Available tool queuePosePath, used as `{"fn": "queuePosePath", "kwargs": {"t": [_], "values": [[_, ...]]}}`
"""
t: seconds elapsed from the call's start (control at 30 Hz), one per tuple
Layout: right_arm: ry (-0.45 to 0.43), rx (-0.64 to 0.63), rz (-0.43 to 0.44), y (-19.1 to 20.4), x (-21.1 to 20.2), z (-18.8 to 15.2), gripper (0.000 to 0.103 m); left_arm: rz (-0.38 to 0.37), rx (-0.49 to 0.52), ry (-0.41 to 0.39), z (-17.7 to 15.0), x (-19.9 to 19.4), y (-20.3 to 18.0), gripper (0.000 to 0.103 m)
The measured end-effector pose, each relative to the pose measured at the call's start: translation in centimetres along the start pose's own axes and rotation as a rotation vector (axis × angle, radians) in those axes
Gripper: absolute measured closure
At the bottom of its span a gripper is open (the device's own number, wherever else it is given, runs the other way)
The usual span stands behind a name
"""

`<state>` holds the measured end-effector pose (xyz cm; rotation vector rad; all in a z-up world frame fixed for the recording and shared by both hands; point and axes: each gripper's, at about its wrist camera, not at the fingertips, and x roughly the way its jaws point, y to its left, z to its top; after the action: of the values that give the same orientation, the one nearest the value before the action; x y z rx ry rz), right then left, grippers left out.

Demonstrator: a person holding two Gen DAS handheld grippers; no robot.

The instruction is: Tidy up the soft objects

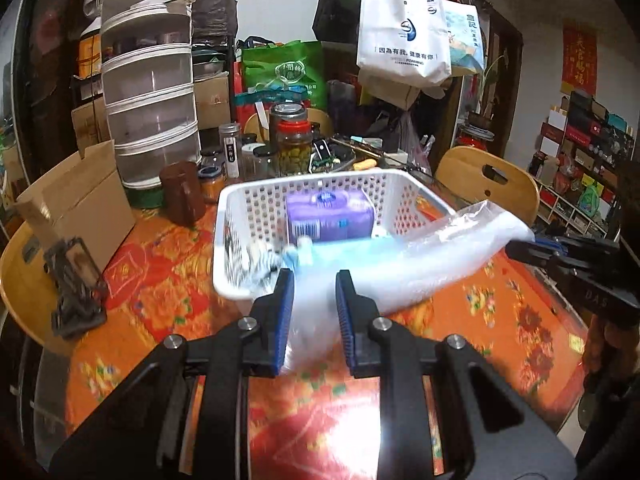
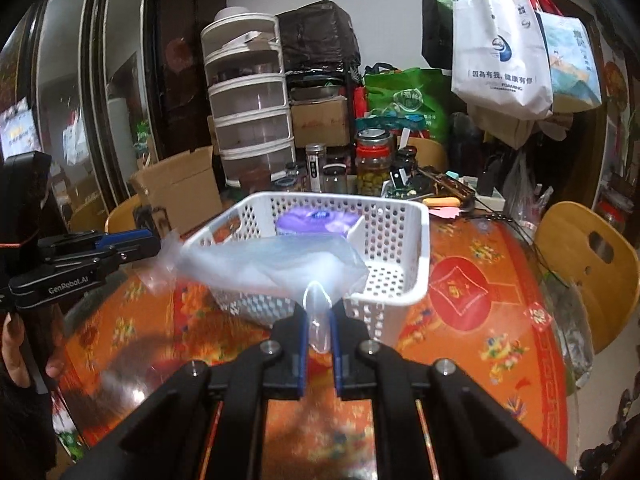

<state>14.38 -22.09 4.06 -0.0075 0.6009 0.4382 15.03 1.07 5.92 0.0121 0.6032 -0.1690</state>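
The clear plastic bag (image 1: pixel 400 264) was held off the orange tablecloth (image 1: pixel 500 320) in front of the white basket (image 1: pixel 304 188), one end pinched in the left gripper (image 1: pixel 314 292), the other clamped in the nearly closed right gripper (image 2: pixel 319 320). A purple pack (image 1: pixel 330 216) was seen lying in the basket.

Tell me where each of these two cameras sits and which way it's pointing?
Left wrist: sits on the left gripper, looking forward and down over the table at the white basket; its own fingers clamp one end of the clear plastic bag, and the right gripper enters at right.
Right wrist: sits on the right gripper, facing the same basket; its fingers pinch the bag, and the left gripper with a hand shows at left.
Shared: basket, bag, purple pack, floral tablecloth.
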Motion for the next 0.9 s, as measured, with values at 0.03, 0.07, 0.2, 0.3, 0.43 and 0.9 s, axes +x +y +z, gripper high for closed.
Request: {"fn": "queuePosePath", "kwargs": {"t": [0.03,0.07,0.2,0.3,0.43,0.9], "values": [[0.003,-0.006,-0.015,-0.2,0.6,0.6,0.096,-0.002,-0.002,0.001,0.9,0.5,0.2,0.083],[0.005,-0.013,-0.020,-0.2,1.1,1.0,0.096,0.000,-0.003,0.000,1.5,0.9,0.2,0.083],[0.028,0.008,-0.022,-1.0,3.4,2.4,0.097,0.023,0.009,0.023,3.9,3.8,0.7,0.083],[0.001,-0.010,-0.013,-0.3,2.7,2.9,0.098,0.004,-0.029,0.045,4.1,5.5,1.7,0.083],[-0.010,-0.040,-0.018,0.9,1.5,3.2,0.098,-0.020,-0.046,0.033,2.3,5.5,2.2,0.083],[-0.057,-0.031,0.002,4.0,-2.4,3.4,0.098,-0.166,-0.083,0.073,-8.8,4.8,-1.7,0.020]]}}
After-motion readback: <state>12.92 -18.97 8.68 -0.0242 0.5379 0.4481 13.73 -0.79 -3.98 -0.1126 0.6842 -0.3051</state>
